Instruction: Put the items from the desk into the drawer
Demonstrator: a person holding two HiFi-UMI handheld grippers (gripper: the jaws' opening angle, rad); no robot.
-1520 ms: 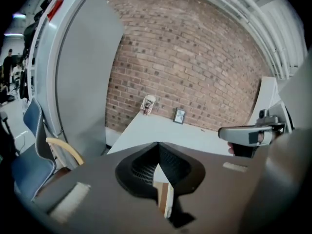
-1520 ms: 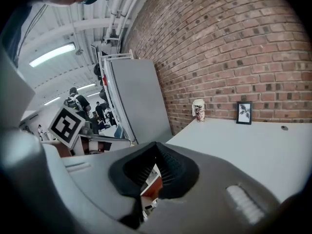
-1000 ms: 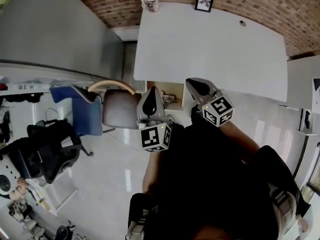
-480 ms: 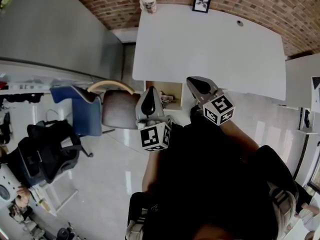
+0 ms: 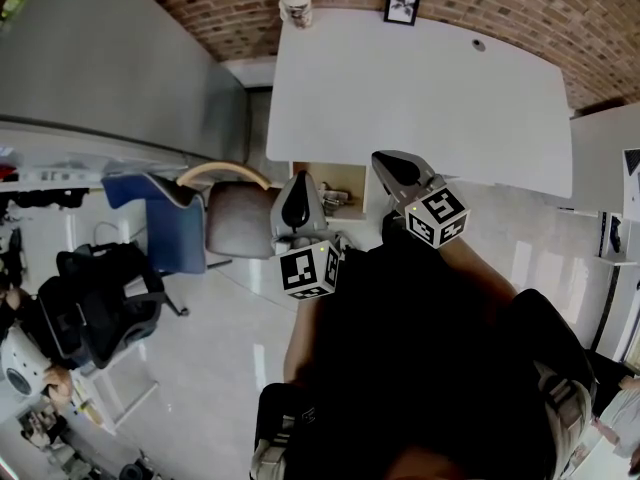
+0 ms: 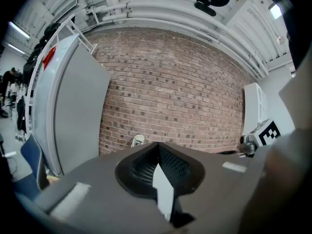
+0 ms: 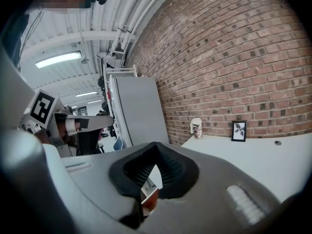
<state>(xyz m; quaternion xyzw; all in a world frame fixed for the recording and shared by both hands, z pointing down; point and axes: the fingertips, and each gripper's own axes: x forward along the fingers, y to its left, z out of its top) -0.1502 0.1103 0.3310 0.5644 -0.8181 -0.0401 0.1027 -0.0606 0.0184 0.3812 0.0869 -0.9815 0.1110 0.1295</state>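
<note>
The white desk [image 5: 420,98] carries a paper cup [image 5: 297,3] and a small framed picture [image 5: 402,6] along its far edge. Under the desk's near edge a wooden drawer [image 5: 340,180] stands open, with small items lying inside. My left gripper [image 5: 297,186] hovers over the drawer's left side, its jaws shut and empty. My right gripper [image 5: 386,162] is just right of the drawer at the desk's front edge, also shut and empty. In the right gripper view the cup [image 7: 196,127] and the picture [image 7: 238,131] stand far ahead. The left gripper [image 6: 158,145] points at the brick wall, with the cup [image 6: 138,140] beyond.
A brown chair [image 5: 240,218] and a blue chair [image 5: 160,213] stand left of the drawer, with a black office chair [image 5: 95,303] further left. A grey partition [image 5: 110,58] flanks the desk's left side. A white cabinet [image 5: 605,168] stands on the right.
</note>
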